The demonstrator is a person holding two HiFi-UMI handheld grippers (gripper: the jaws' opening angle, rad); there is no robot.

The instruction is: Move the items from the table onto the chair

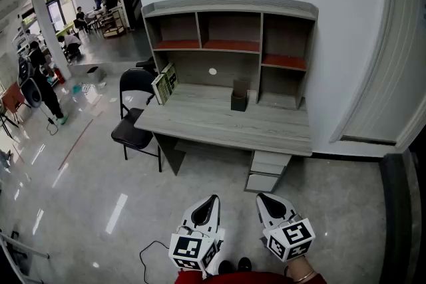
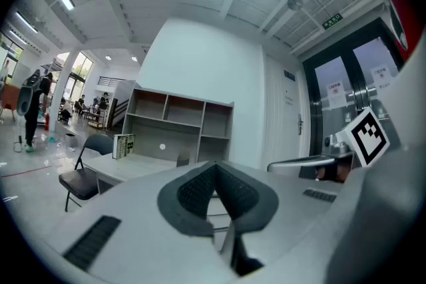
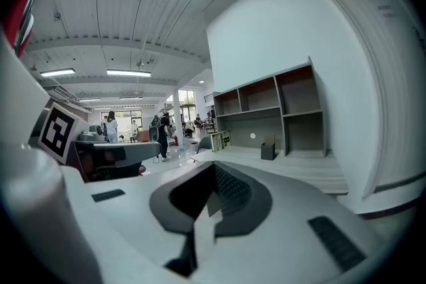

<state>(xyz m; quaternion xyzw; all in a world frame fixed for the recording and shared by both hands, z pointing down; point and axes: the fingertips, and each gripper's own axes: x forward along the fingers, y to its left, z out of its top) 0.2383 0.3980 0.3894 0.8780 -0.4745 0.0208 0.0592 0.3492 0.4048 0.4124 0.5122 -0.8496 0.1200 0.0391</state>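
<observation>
Both grippers hang low in front of me, well apart from the desk (image 1: 219, 122). The left gripper (image 1: 212, 200) has its jaws pressed fully together with nothing between them. The right gripper (image 1: 261, 198) looks the same, pads meeting and empty. Nothing has been picked up yet, as I read it.

The items are on the desk: a book (image 1: 164, 83) standing tilted at the left end, and a small dark box-shaped holder (image 1: 239, 100) near the back, under the shelves (image 1: 229, 30). The chair (image 1: 135, 133) stands just beside the desk's left end.

Here's what worries me. The book leans close to the edge, so a nudge from jaws that aren't wide enough could knock it flat or off the side. Its cover looks smooth and may slip in the pads. The holder is open-topped with thin walls and could tip if I pinch one wall. The chair's black seat is small and looks padded, so anything set near its rim may slide off. The floor is glossy, and a cable (image 1: 148, 255) trails by my feet.
</observation>
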